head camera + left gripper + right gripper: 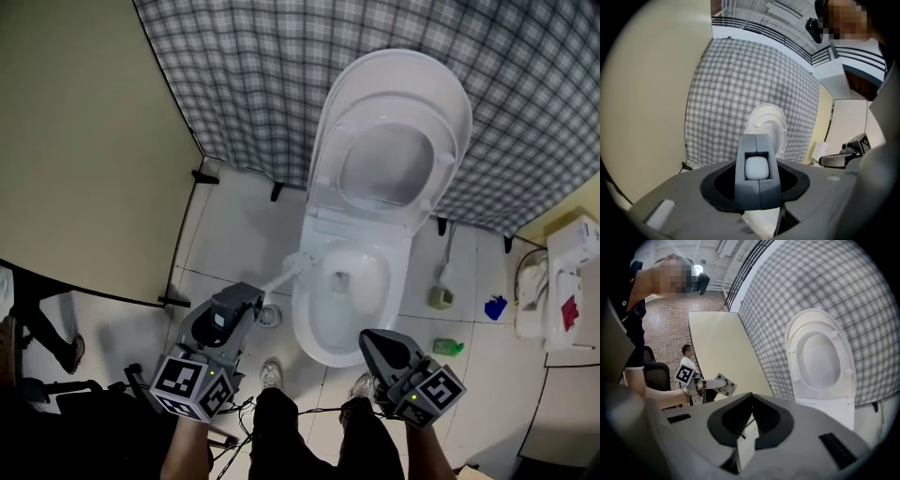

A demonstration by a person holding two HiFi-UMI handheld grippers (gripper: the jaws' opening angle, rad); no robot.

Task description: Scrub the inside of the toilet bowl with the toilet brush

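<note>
Near the bowl (pixel 302 323) rim, the long brush (pixel 286 275) may twist in our left claw's (pixel 251 298) grip; right claw (pixel 367 339) closed.

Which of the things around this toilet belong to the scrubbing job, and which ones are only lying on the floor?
For the job: toilet brush, toilet bowl, left gripper holding the brush.
Just lying about: blue object, flat green object, floor drain.

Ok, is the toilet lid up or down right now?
Up. The toilet lid stands raised against the checked curtain, and the bowl below is uncovered.
</note>
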